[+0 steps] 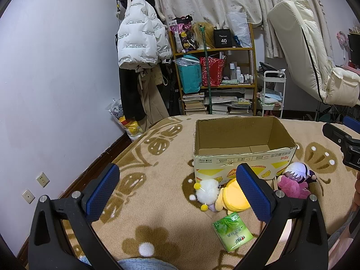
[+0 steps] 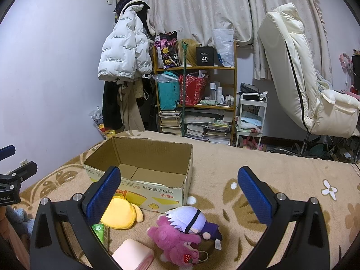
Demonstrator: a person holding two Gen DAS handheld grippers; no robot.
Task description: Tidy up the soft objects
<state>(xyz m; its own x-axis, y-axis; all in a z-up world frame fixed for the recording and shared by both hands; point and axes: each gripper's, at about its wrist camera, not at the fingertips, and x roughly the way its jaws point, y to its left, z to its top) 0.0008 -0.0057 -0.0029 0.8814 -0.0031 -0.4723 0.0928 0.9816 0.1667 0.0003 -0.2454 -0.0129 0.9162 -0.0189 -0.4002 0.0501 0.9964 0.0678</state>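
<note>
Both grippers hang over a flower-patterned blanket (image 2: 281, 168), left gripper (image 1: 177, 189) and right gripper (image 2: 178, 191) each with jaws wide apart and empty. Nearest lie a green tissue pack (image 1: 232, 230) and a pink block (image 2: 132, 256); beyond them a pink plush (image 2: 173, 238) touching a white-haired doll (image 2: 191, 219), a yellow plush (image 2: 119, 213) and a white fluffy toy (image 1: 207, 190), all just outside the open cardboard box (image 1: 243, 157); a cluttered shelf (image 1: 216, 51) stands behind

Lilac wall (image 1: 56, 67), floral curtains (image 2: 198, 6), cluttered wooden shelf (image 2: 195, 90), cream recliner (image 2: 299, 74)
</note>
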